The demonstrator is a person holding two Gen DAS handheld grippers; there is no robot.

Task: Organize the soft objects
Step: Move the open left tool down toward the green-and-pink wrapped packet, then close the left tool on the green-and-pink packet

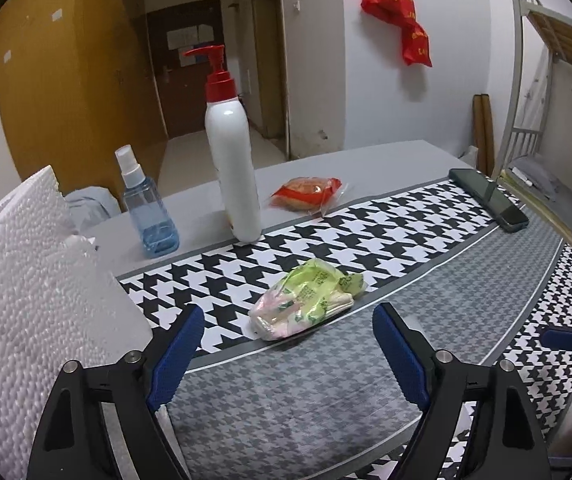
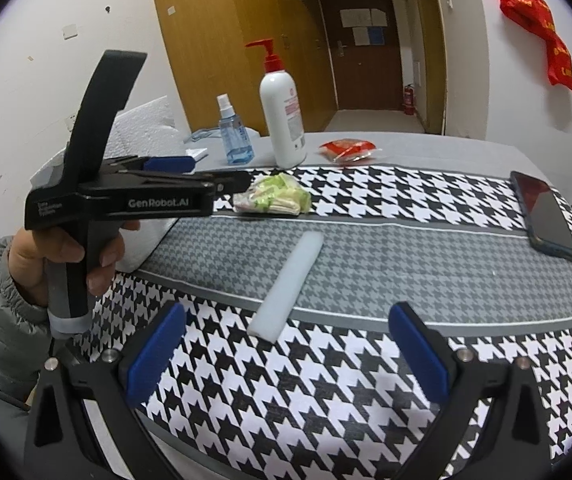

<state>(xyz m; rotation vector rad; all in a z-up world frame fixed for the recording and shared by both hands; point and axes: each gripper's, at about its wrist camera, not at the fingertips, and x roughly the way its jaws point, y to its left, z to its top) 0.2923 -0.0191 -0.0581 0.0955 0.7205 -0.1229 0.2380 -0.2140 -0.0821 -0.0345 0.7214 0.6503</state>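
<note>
A green and pink tissue pack [image 1: 305,300] lies on the houndstooth cloth just beyond my open left gripper [image 1: 287,344]; it also shows in the right wrist view [image 2: 274,200], with the left gripper [image 2: 222,184] right beside it. A white foam bar [image 2: 287,284] lies on the grey strip just ahead of my open, empty right gripper [image 2: 286,344]. A red snack packet [image 1: 305,192] lies on the grey table behind; it shows in the right wrist view too [image 2: 347,149]. A large white foam block [image 1: 34,300] stands at the left.
A tall white pump bottle [image 1: 232,152] and a blue spray bottle [image 1: 148,208] stand at the back left. A dark phone [image 1: 487,200] lies at the right of the cloth, also in the right wrist view [image 2: 543,216]. A bunk bed frame [image 1: 533,80] stands at far right.
</note>
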